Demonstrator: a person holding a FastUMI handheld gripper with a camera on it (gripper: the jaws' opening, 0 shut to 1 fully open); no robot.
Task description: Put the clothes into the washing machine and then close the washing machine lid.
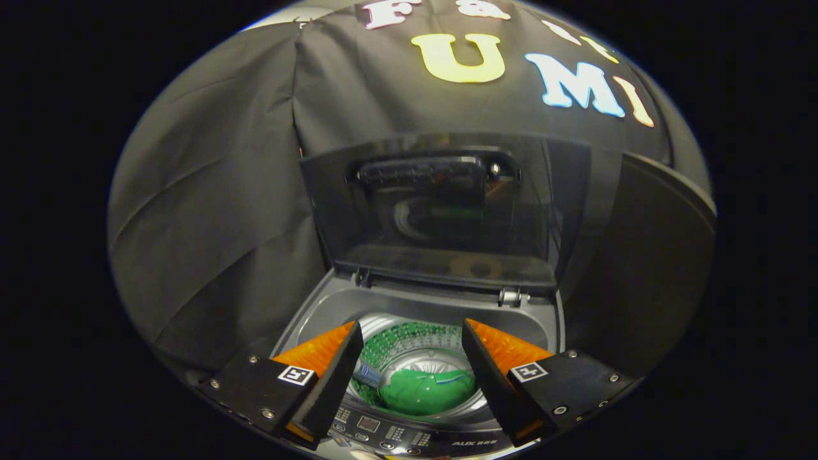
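Tool [412,332] agape above washer [543,319], lid [441,211] upright.

Gripper [412,332] fingers apart over washing machine [422,306]; green clothes [427,391] in drum, lid [441,204] seemingly upright.

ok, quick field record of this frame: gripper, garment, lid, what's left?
gripper: open, empty, above the drum
garment: green, lying in the drum, seen between the fingers
lid: raised, upright at the back of the washer
panel: just under the fingers
left to do: close the lid
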